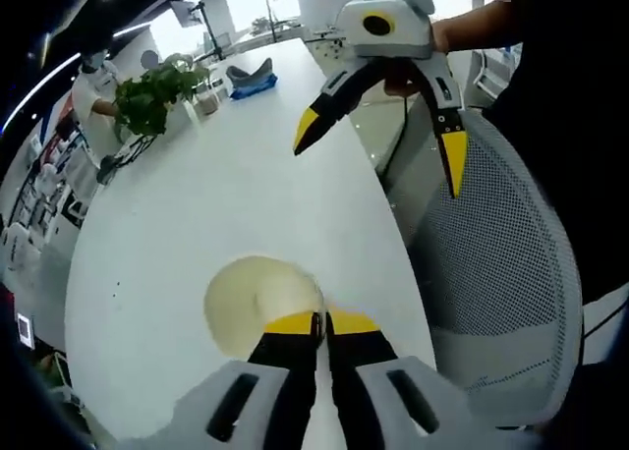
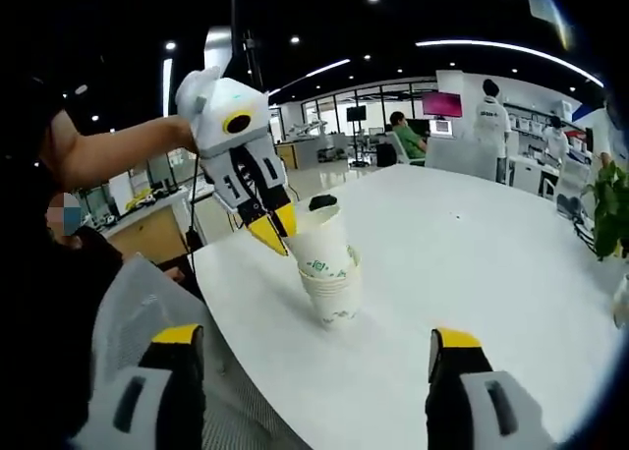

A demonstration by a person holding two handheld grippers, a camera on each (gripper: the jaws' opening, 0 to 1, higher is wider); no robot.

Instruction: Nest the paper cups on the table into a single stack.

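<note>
A stack of white paper cups (image 2: 329, 273) stands on the white table (image 2: 472, 263) near its edge. The top cup (image 2: 319, 236) sits tilted in the stack. My left gripper (image 2: 273, 232) is shut on that cup's near rim. In the left gripper view I look down into the cup (image 1: 257, 298), with my left gripper (image 1: 321, 322) pinching its rim. My right gripper (image 2: 316, 340) is wide open, a little short of the stack, holding nothing. It also hangs open in the air beyond the cup (image 1: 380, 145).
A grey mesh chair back (image 1: 501, 273) stands against the table edge beside the stack. A potted plant (image 1: 152, 96) and a blue object (image 1: 254, 82) sit at the table's far end. People stand and sit in the room behind (image 2: 486, 111).
</note>
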